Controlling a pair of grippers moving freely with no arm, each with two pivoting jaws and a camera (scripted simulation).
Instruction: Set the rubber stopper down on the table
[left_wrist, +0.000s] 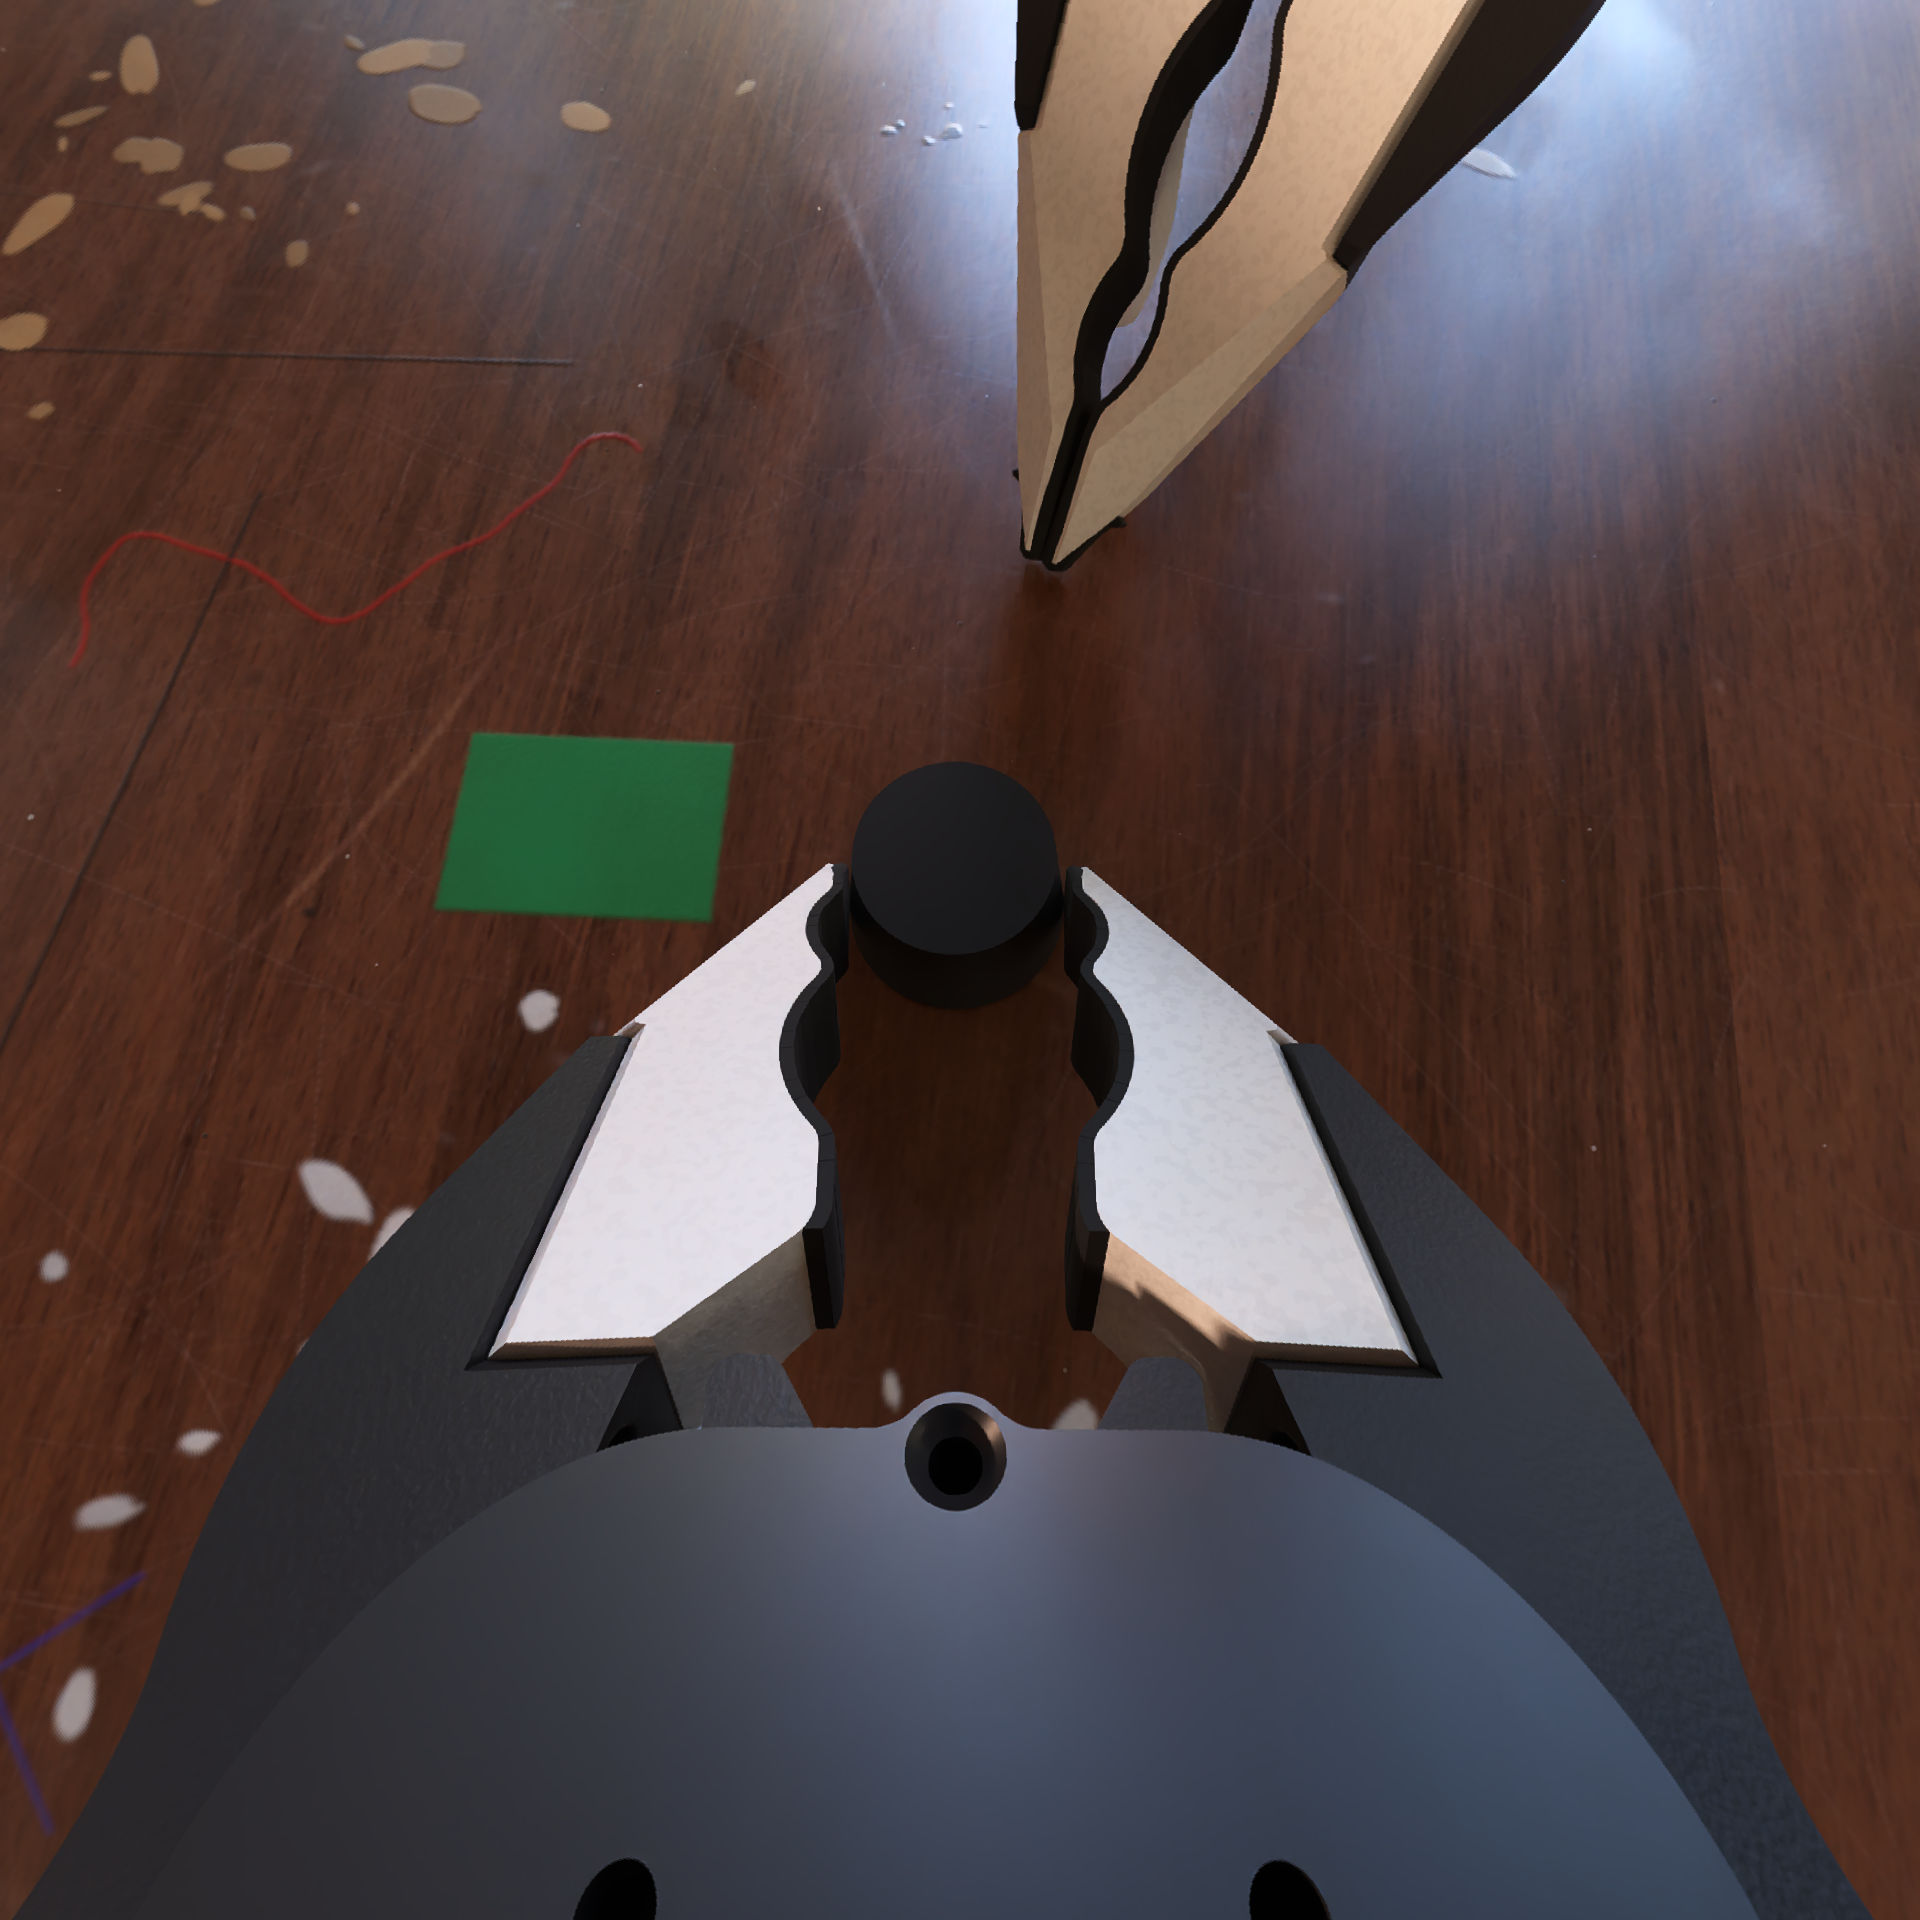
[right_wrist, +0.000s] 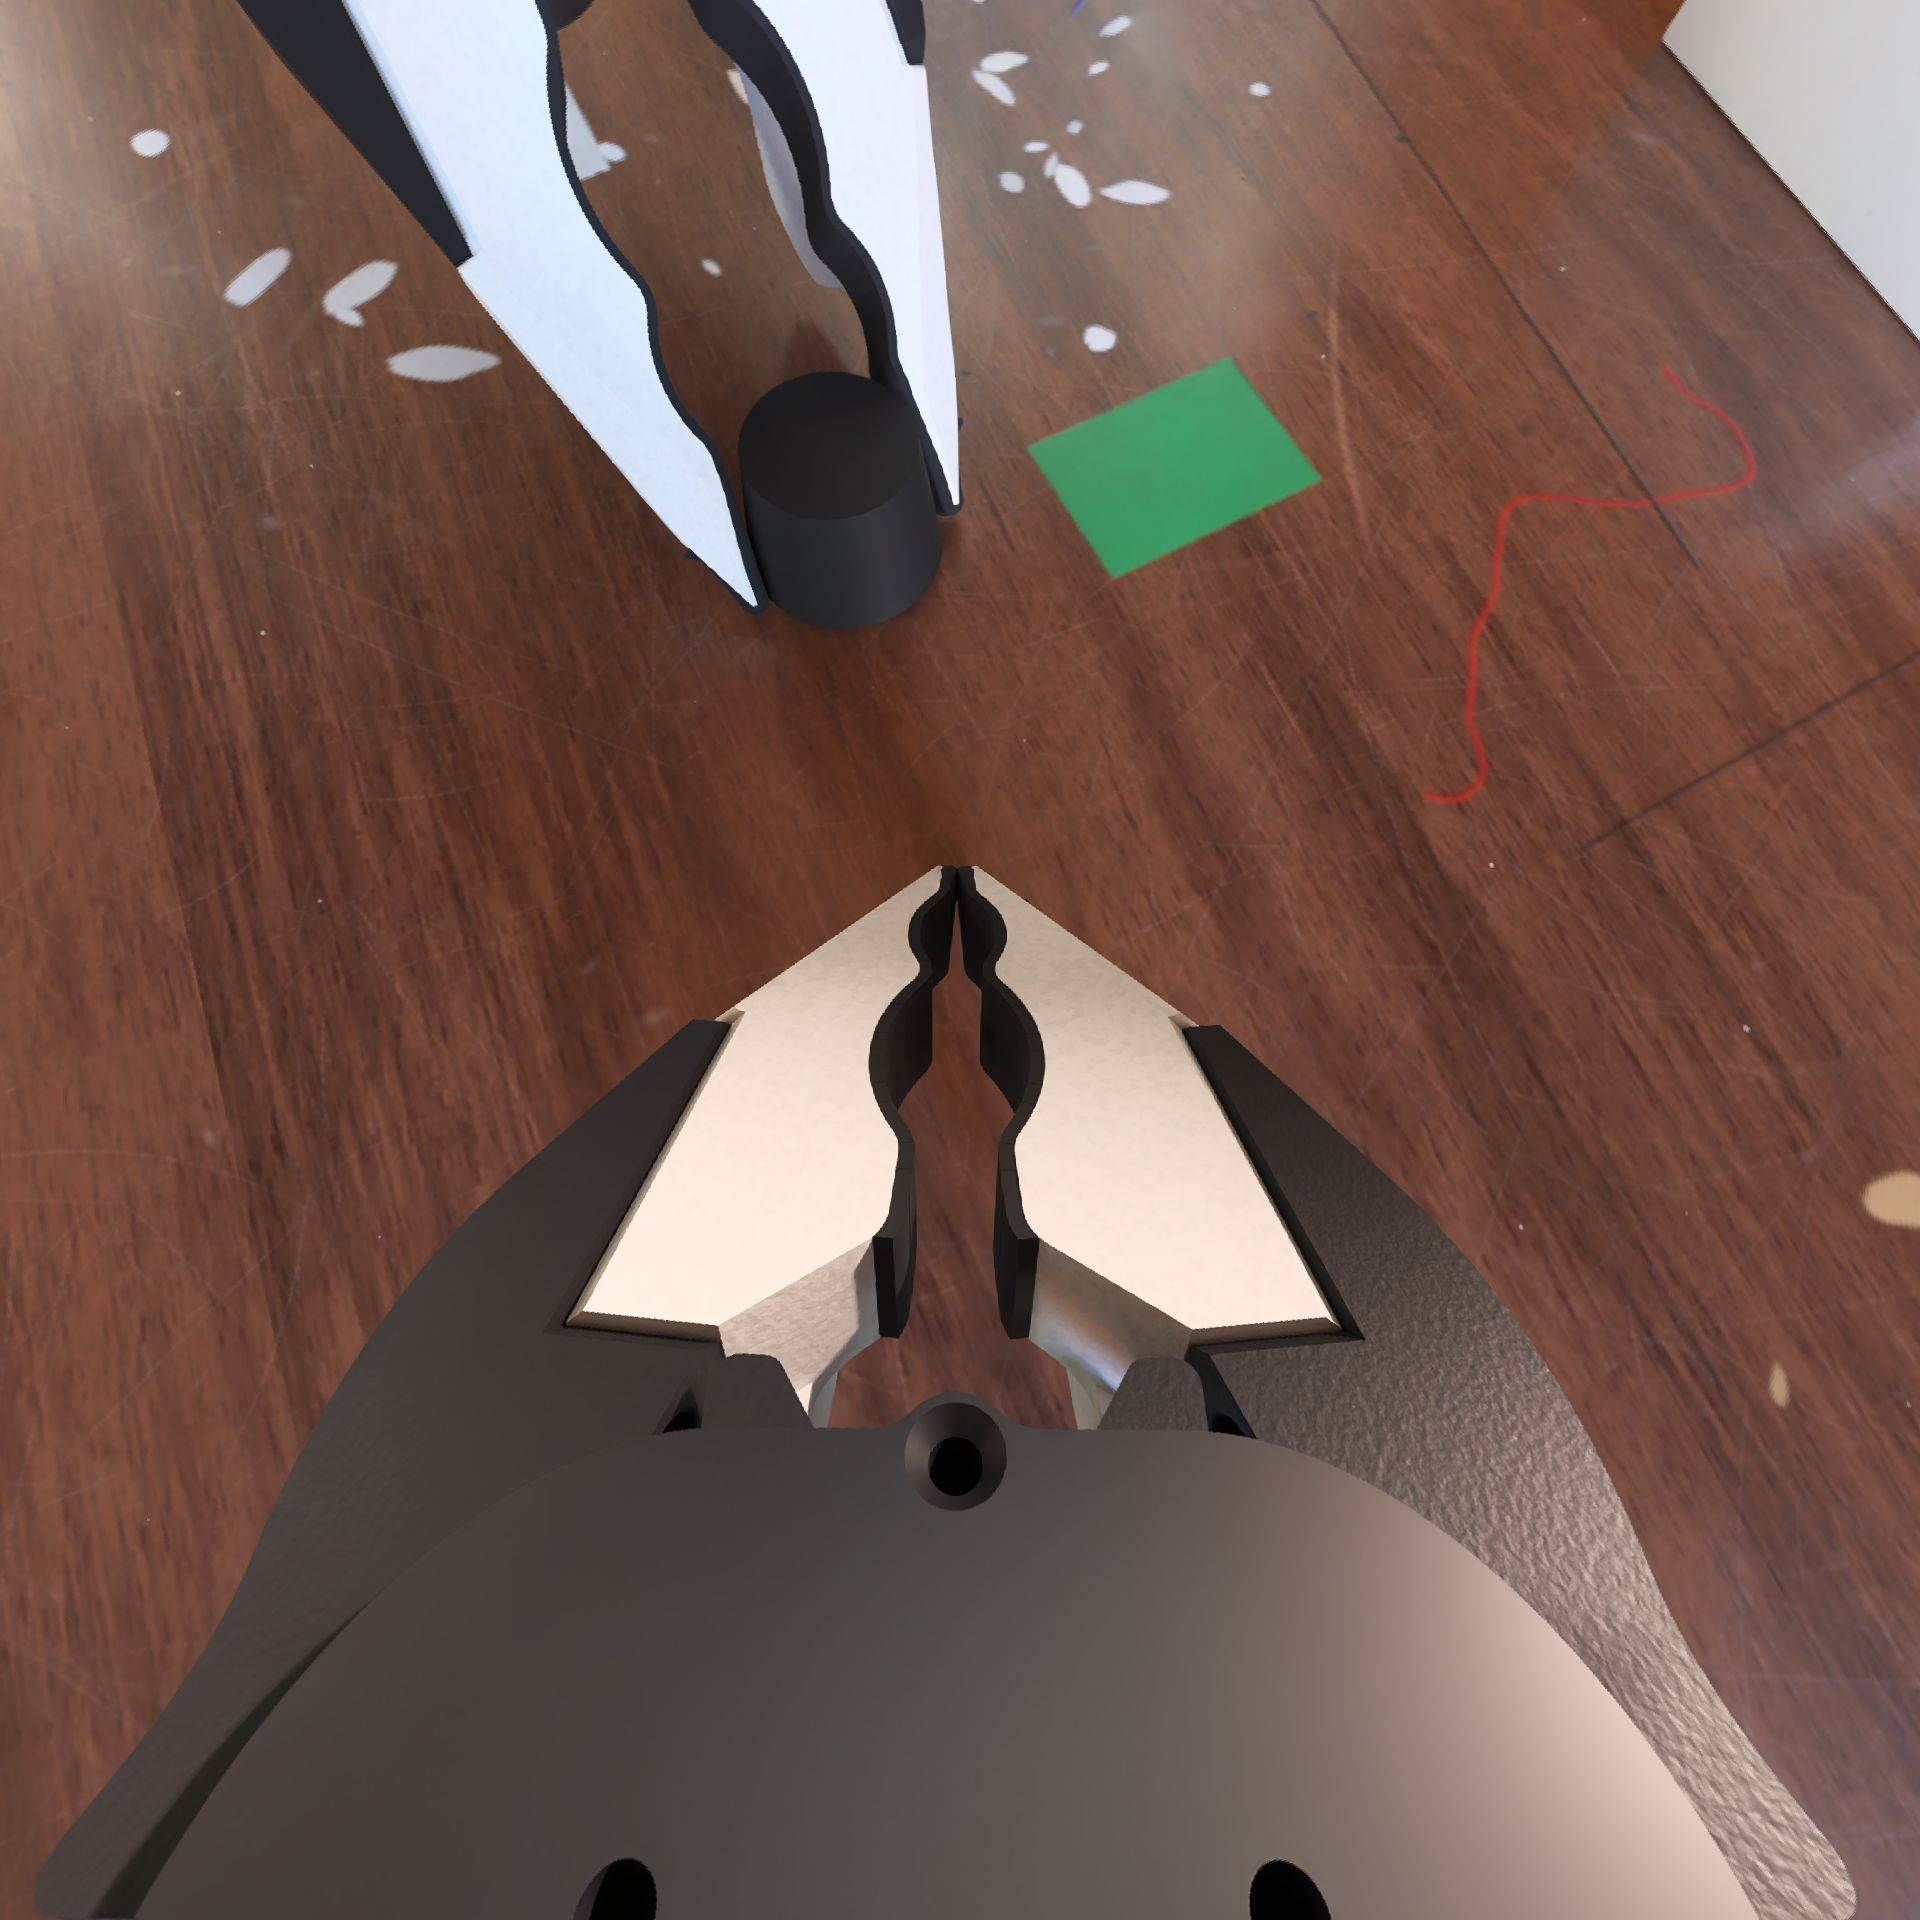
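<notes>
The left gripper (left_wrist: 956, 883) has its jaws closed around the black rubber stopper (left_wrist: 951, 883), one finger on each side. The stopper stands upright with its bottom down at the brown wooden table (right_wrist: 416, 779); I cannot tell if it touches. The right gripper (right_wrist: 956, 878) is near it, jaws pressed together with nothing between them, tips down by the table. A green square (left_wrist: 587, 826) lies flat just beside the stopper. A red string (left_wrist: 343, 592) curls farther off. Small white flakes (right_wrist: 442, 362) and tan flakes (left_wrist: 442, 102) are scattered about. Nothing here has any writing on it.
</notes>
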